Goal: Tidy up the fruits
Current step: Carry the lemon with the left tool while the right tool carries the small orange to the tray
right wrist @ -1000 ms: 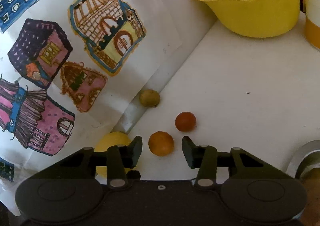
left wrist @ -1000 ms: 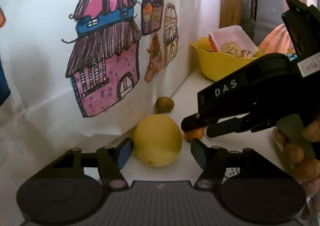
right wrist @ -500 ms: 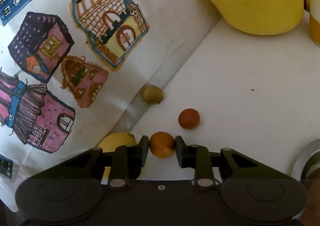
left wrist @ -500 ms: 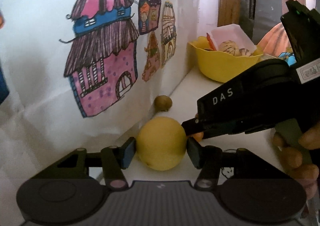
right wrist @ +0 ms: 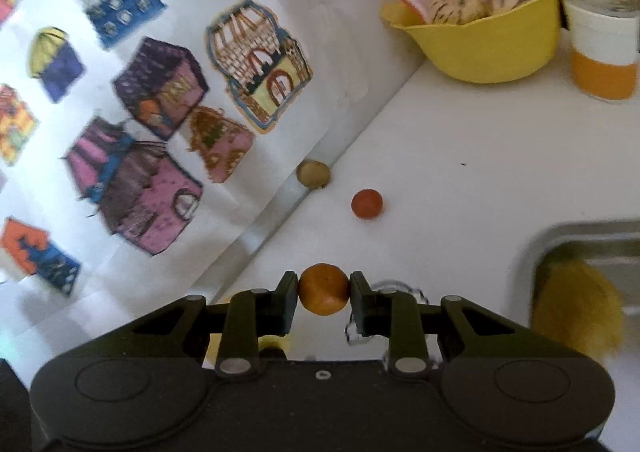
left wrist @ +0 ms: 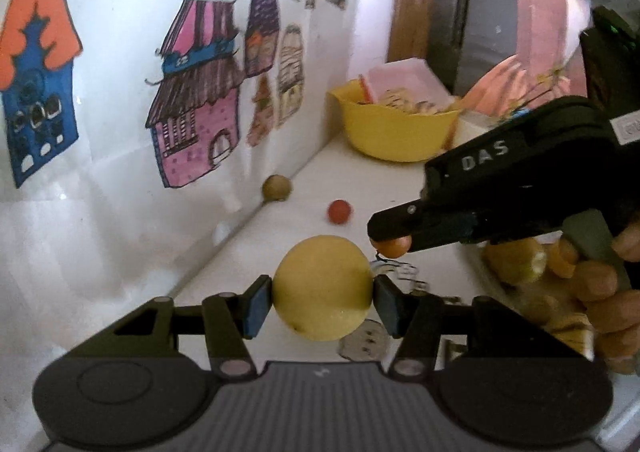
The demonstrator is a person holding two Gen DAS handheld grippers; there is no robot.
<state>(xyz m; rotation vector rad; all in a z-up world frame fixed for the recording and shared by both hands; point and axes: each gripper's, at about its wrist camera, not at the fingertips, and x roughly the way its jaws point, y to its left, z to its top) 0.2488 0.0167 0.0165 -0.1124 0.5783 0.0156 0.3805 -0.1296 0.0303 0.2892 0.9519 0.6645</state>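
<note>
Currently logged:
left gripper (left wrist: 323,290): pinched the lemon (left wrist: 322,286), lifted off the bench (right wrist: 460,187).
right gripper (right wrist: 324,294): pinched the small orange (right wrist: 324,289), lifted too.
left on bench: red fruit (right wrist: 366,203) mid-bench; brown fruit (right wrist: 314,173) at wall edge.
risk: round lemon could slip from the pads; grippers were close, could collide.

Lemon (left wrist: 322,287): yellow, round, clamped between the left fingers (left wrist: 253,306). Orange (right wrist: 324,289): small, clamped between the right fingers (right wrist: 286,302). Red fruit (right wrist: 367,203) and brownish fruit (right wrist: 313,173): ahead of the fingertips.
</note>
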